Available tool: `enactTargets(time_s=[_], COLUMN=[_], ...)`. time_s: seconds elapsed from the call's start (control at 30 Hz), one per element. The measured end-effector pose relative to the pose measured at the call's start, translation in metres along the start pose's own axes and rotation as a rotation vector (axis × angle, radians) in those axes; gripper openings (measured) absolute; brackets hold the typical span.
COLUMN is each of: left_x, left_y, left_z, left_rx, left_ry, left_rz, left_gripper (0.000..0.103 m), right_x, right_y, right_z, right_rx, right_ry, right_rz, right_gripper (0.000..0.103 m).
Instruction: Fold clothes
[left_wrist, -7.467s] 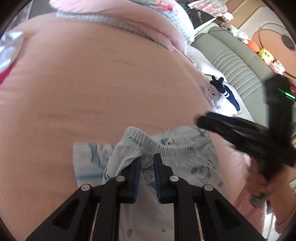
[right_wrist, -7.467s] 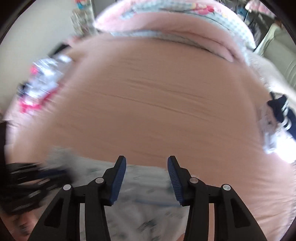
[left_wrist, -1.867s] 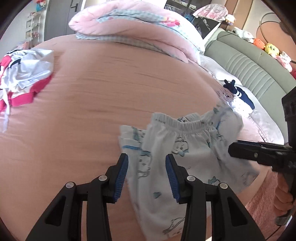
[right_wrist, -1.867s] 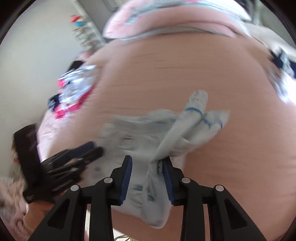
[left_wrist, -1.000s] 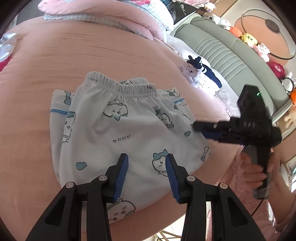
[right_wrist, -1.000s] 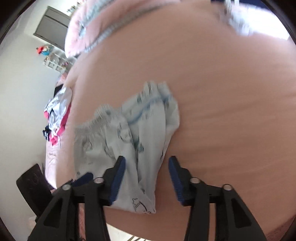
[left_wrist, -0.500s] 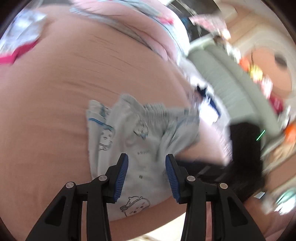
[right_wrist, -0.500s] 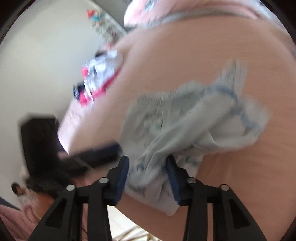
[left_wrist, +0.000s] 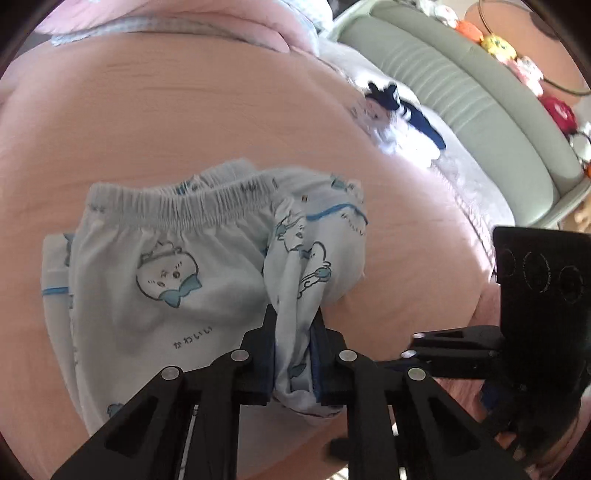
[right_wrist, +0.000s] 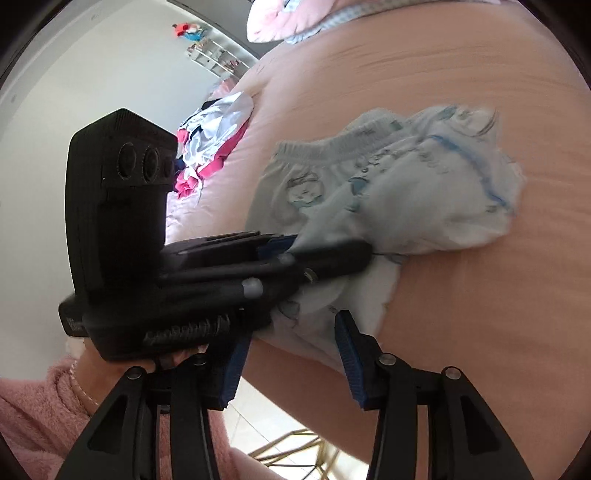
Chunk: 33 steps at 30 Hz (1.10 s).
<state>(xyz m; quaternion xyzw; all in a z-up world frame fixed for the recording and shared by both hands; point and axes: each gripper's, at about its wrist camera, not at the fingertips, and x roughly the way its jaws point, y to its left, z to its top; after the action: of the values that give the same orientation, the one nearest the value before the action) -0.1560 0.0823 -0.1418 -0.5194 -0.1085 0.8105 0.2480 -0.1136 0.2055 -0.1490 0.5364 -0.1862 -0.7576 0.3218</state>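
Pale blue shorts (left_wrist: 166, 266) with cartoon prints lie bunched on the pink bed (left_wrist: 184, 129), waistband away from me. My left gripper (left_wrist: 293, 354) is closing, and its pads press on a gathered fold of the right leg near the bed's front edge. The right wrist view shows the same grip, the left gripper (right_wrist: 314, 254) clamped on the shorts (right_wrist: 424, 192) from the left. My right gripper (right_wrist: 291, 350) sits lower at the bed's edge, its jaws opening. The hem hangs just above its fingertips (right_wrist: 343, 332) and no pad presses on it.
A pile of pink and white clothes (right_wrist: 210, 147) lies at the bed's far left. A navy and white garment (left_wrist: 399, 110) lies near the green sofa (left_wrist: 480, 110). A pink quilt (left_wrist: 184, 22) is rolled at the head. A pink sleeve (right_wrist: 37, 424) holds the left gripper.
The left gripper stood open over the shorts and has now shut on a fold of the right leg. The right gripper, earlier around the cloth, now holds none.
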Motion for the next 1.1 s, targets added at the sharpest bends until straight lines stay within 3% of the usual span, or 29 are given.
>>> enactTargets(time_s=[0.1, 0.17, 0.23, 0.3, 0.37, 0.47, 0.53, 0.6, 0.67, 0.73, 0.8, 0.83, 0.9, 1.03, 1.1], left_x=[-0.024, -0.042, -0.060, -0.065, -0.059, -0.059, -0.071, -0.081, -0.080, -0.076, -0.076, -0.075, -0.078, -0.097, -0.105], left_y=[0.018, 0.032, 0.048, 0.066, 0.088, 0.105, 0.107, 0.107, 0.104, 0.099, 0.093, 0.092, 0.097, 0.094, 0.090], left_z=[-0.007, -0.017, -0.030, -0.042, -0.057, -0.071, -0.073, -0.073, -0.068, -0.067, -0.069, -0.069, -0.070, -0.069, -0.064], left_rx=[-0.121, -0.217, -0.322, -0.405, -0.477, -0.514, -0.494, -0.461, -0.407, -0.351, -0.296, -0.284, -0.295, -0.292, -0.255], left_ry=[-0.064, -0.120, -0.182, -0.191, -0.111, -0.085, -0.141, -0.186, -0.174, -0.161, -0.181, -0.182, -0.183, -0.200, -0.231], left_rz=[-0.044, -0.086, -0.135, -0.173, -0.187, -0.126, -0.154, -0.169, -0.153, -0.103, -0.057, -0.008, 0.060, 0.131, 0.147], left_gripper=[0.012, 0.012, 0.012, 0.012, 0.015, 0.024, 0.034, 0.057, 0.058, 0.057, 0.021, 0.010, 0.010, 0.010, 0.010], right_x=[-0.031, -0.037, -0.030, -0.008, 0.014, 0.033, 0.051, 0.071, 0.071, 0.068, 0.064, 0.061, 0.056, 0.060, 0.057], right_y=[-0.016, -0.027, -0.029, -0.014, 0.010, 0.043, 0.053, 0.058, 0.062, 0.064, 0.065, 0.065, 0.065, 0.055, 0.049], right_z=[0.005, 0.013, 0.021, 0.032, 0.044, 0.063, 0.073, 0.079, 0.078, 0.079, 0.086, 0.090, 0.096, 0.093, 0.089], right_rx=[0.069, 0.114, 0.080, -0.014, -0.113, -0.179, -0.189, -0.187, -0.198, -0.188, -0.153, -0.133, -0.105, -0.143, -0.123], right_ry=[-0.086, -0.104, -0.075, -0.015, 0.008, -0.033, -0.023, 0.012, 0.021, 0.004, -0.035, -0.057, -0.088, -0.039, -0.028], right_rz=[-0.081, -0.185, -0.285, -0.360, -0.377, -0.334, -0.332, -0.349, -0.364, -0.365, -0.345, -0.333, -0.331, -0.467, -0.442], right_gripper=[0.046, 0.046, 0.046, 0.046, 0.046, 0.046, 0.046, 0.046, 0.046, 0.046, 0.046, 0.046, 0.046, 0.046, 0.046])
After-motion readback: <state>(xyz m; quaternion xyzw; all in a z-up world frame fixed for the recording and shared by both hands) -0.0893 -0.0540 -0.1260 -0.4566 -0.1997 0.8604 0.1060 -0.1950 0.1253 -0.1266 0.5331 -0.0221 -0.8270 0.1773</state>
